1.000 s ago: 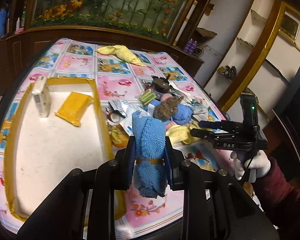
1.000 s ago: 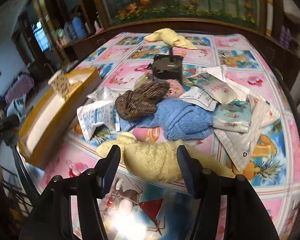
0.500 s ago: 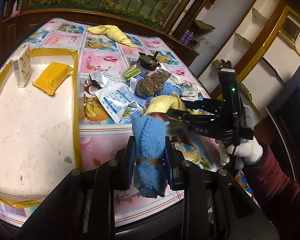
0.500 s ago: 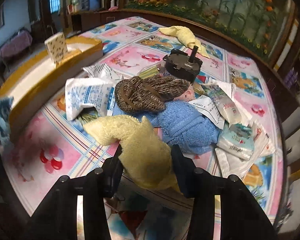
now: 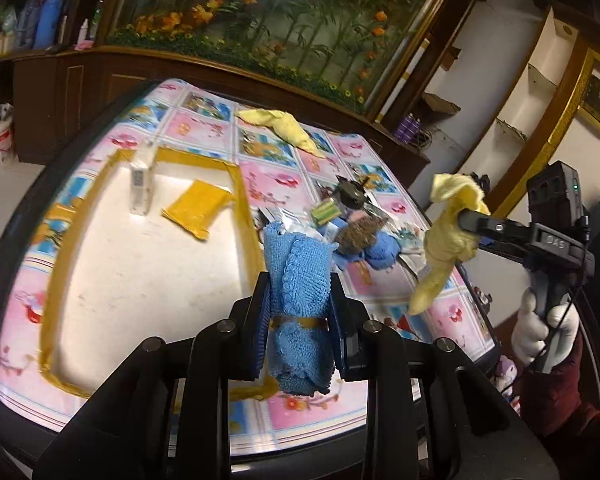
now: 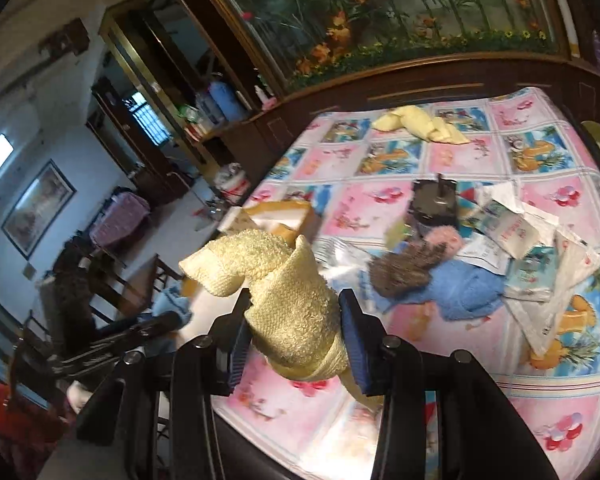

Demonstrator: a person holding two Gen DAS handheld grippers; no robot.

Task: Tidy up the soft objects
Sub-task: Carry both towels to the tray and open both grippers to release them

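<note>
Yellow towel (image 6: 296, 316) was pinched in right gripper (image 6: 296, 334), lifted clear above table (image 5: 384, 280), one end drooping. Jaws had just been closing onto it. Left gripper (image 5: 300, 320) clamped tight on rolled blue towel (image 5: 300, 280), beside white tray (image 5: 140, 272).

Left wrist camera looks down along its tongs (image 5: 300, 312) across counter (image 5: 204, 128); right wrist camera, close, faces same counter (image 6: 440, 152); both share central clutter pile.
</note>
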